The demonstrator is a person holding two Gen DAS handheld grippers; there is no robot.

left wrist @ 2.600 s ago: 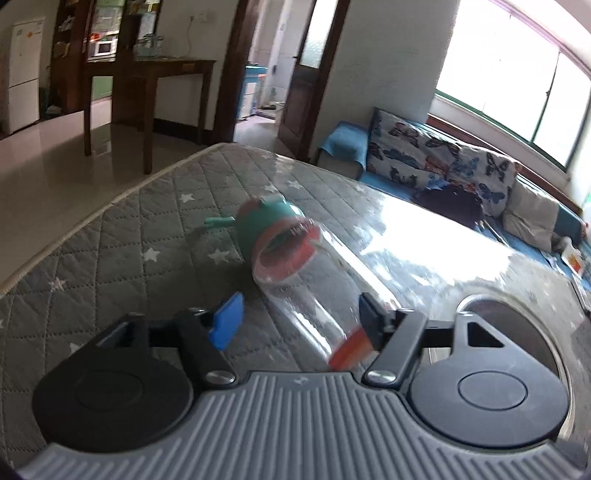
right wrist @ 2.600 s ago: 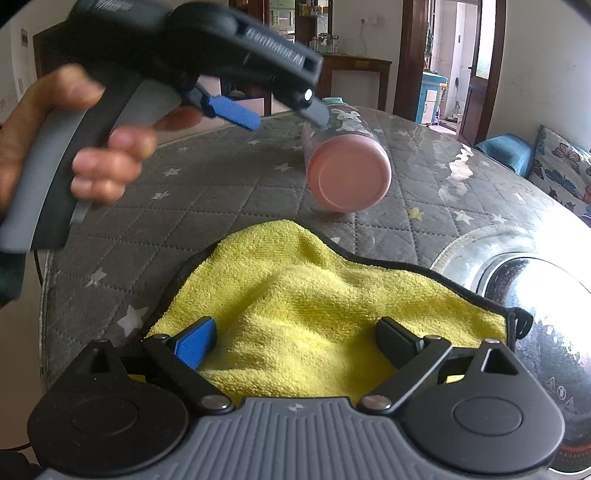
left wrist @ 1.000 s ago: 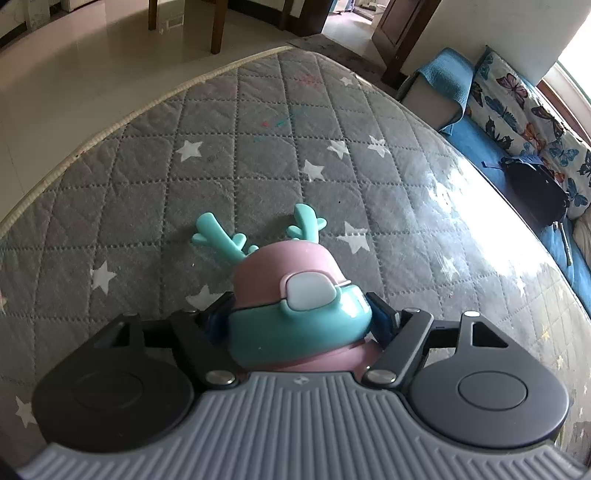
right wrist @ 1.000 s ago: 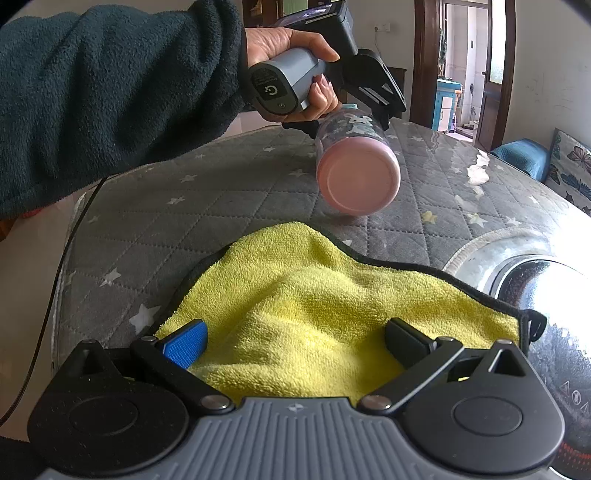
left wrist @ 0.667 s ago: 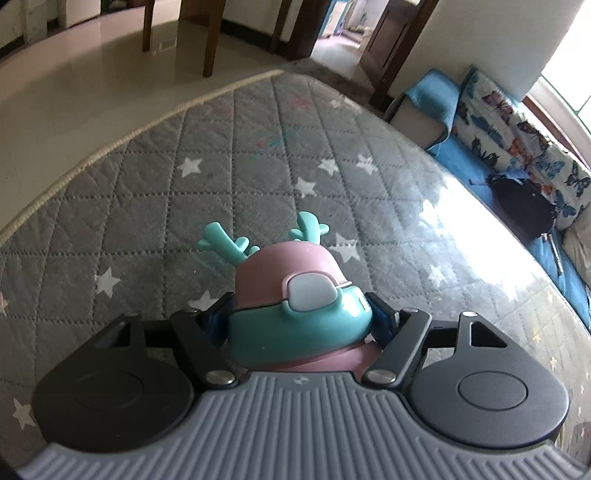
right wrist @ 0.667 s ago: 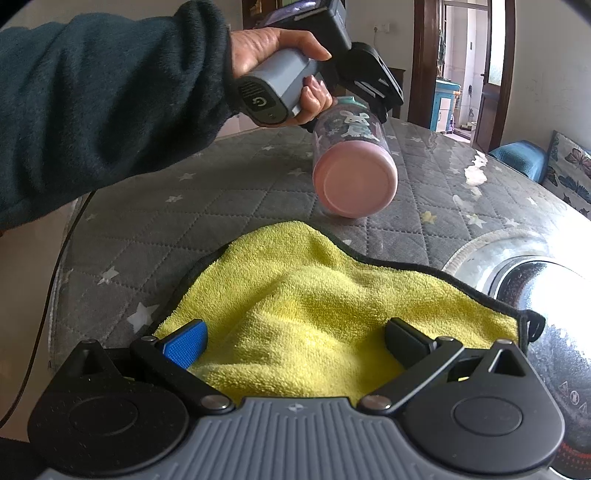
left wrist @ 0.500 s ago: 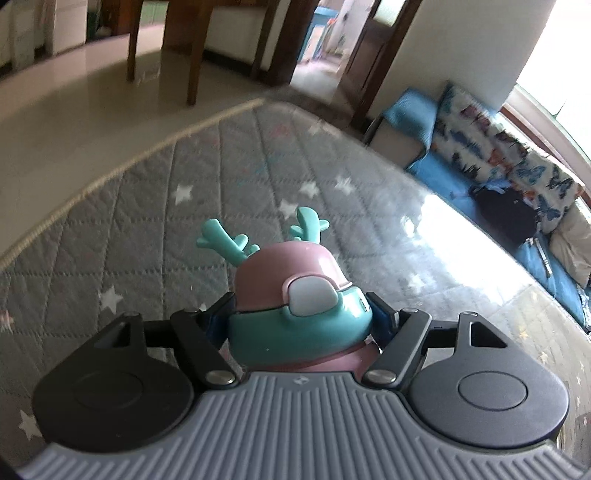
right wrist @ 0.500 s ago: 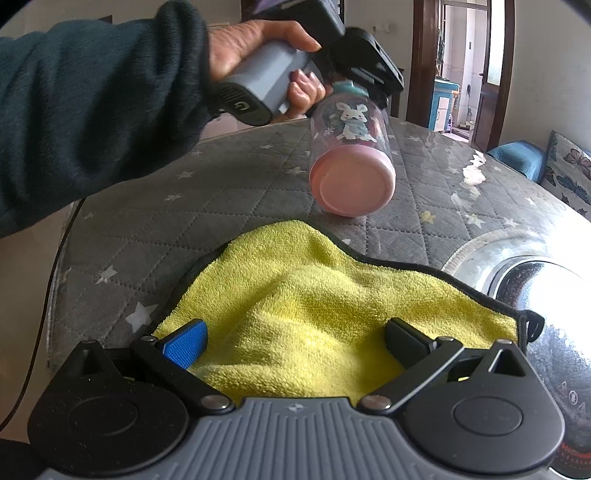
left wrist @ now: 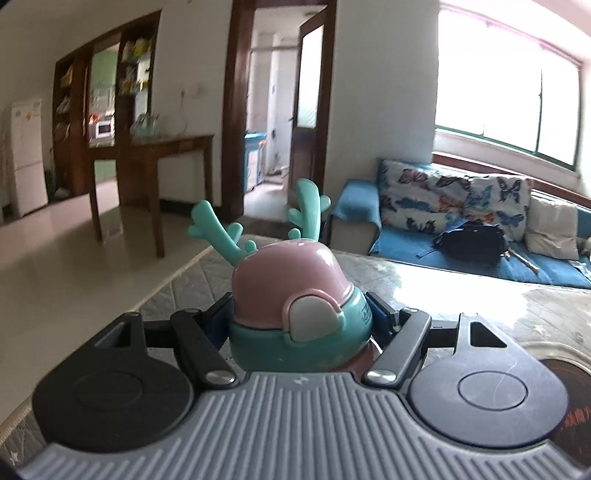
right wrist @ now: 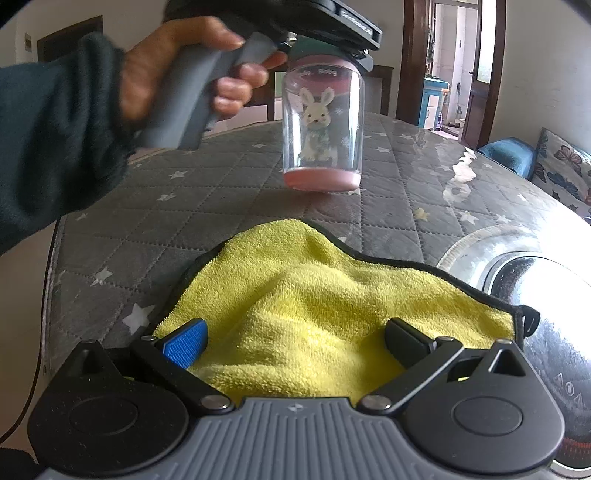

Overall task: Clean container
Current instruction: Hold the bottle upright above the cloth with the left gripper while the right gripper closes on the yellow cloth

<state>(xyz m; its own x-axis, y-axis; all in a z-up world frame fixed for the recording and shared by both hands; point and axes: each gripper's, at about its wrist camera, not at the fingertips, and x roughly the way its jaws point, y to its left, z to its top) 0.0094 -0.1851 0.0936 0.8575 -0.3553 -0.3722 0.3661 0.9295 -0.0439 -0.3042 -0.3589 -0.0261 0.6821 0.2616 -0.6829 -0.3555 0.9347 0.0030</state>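
A clear child's bottle (right wrist: 322, 129) with a rabbit print, pink base and pink-and-teal antlered lid (left wrist: 295, 306) stands upright on the grey quilted table (right wrist: 236, 206). My left gripper (left wrist: 300, 319) is shut on the bottle's lid collar, seen from the right wrist view as well (right wrist: 325, 33). A yellow cloth (right wrist: 314, 310) lies on the table in front of the bottle. My right gripper (right wrist: 293, 341) is open, its fingers spread over the cloth's near part.
A round shiny metal lid or pan (right wrist: 546, 295) lies at the table's right side. Beyond the table are a blue sofa with cushions (left wrist: 480, 221), a wooden table (left wrist: 155, 162) and a doorway.
My left gripper has tipped the bottle from lying on its side to upright on its pink base. The right gripper and cloth have stayed put.
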